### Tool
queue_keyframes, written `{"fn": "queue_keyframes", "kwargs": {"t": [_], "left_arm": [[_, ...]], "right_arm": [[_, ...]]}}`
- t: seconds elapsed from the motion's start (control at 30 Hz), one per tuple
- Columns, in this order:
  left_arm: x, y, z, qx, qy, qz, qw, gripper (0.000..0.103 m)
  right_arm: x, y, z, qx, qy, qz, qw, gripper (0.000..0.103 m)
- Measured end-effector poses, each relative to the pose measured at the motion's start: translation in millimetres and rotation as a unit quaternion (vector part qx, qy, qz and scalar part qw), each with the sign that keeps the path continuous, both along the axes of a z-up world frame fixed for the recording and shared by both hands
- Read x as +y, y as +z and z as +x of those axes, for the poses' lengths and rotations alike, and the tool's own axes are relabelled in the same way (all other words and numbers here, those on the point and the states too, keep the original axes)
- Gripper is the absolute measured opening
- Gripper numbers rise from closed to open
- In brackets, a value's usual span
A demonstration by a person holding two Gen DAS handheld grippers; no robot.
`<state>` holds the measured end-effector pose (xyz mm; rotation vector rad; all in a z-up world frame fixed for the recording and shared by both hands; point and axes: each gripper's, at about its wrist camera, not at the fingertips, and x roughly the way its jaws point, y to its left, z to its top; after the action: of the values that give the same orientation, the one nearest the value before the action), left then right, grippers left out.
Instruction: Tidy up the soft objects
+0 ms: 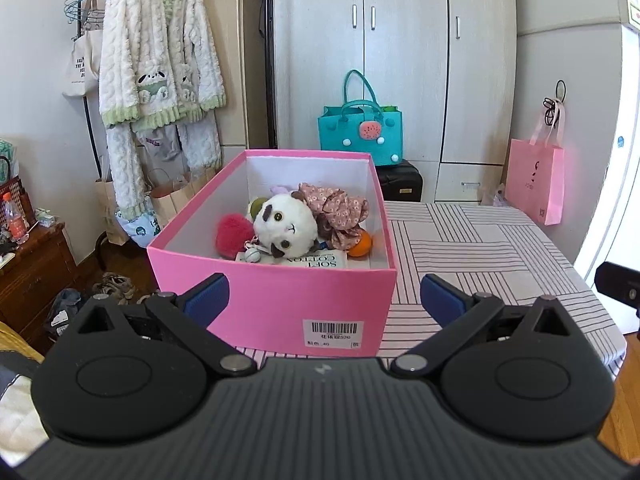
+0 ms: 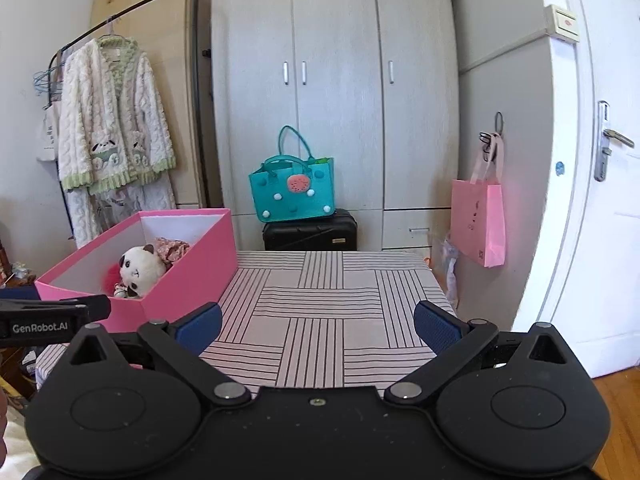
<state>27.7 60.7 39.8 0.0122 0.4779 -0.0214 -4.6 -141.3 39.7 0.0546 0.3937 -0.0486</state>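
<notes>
The left gripper has its blue-padded fingers spread wide with nothing between them, held just in front of the near end wall of the pink box. The right gripper is likewise spread wide and empty, poised over bare tablecloth to the right of the box, well apart from it.

The pink box stands open on the left part of the striped tablecloth, its long side running from near to far, a barcode label on its near wall. Inside lie the soft objects: a white panda plush in the middle, a red fluffy heart touching it on the left, a floral fabric scrunchie behind it to the right, an orange ball in the near right corner, and a white pack printed "SOFT COTTON" against the near wall. Something green and something pale purple peek from behind the panda; what they are cannot be told.

Beyond the table's far edge a teal tote bag sits on a black suitcase before a pale wardrobe. A pink paper bag hangs at the right, and a fluffy white robe hangs on a rack at the far left
</notes>
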Motion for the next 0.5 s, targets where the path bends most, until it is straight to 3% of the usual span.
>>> {"fn": "queue_keyframes", "kwargs": {"t": [0.5], "left_arm": [[-8.0,-5.2,-2.2,-0.009,-0.002,0.016,0.9998,0.103]], "right_arm": [[-0.9,-14.5,-0.2,-0.006,-0.030,0.003,1.000,0.103]]}}
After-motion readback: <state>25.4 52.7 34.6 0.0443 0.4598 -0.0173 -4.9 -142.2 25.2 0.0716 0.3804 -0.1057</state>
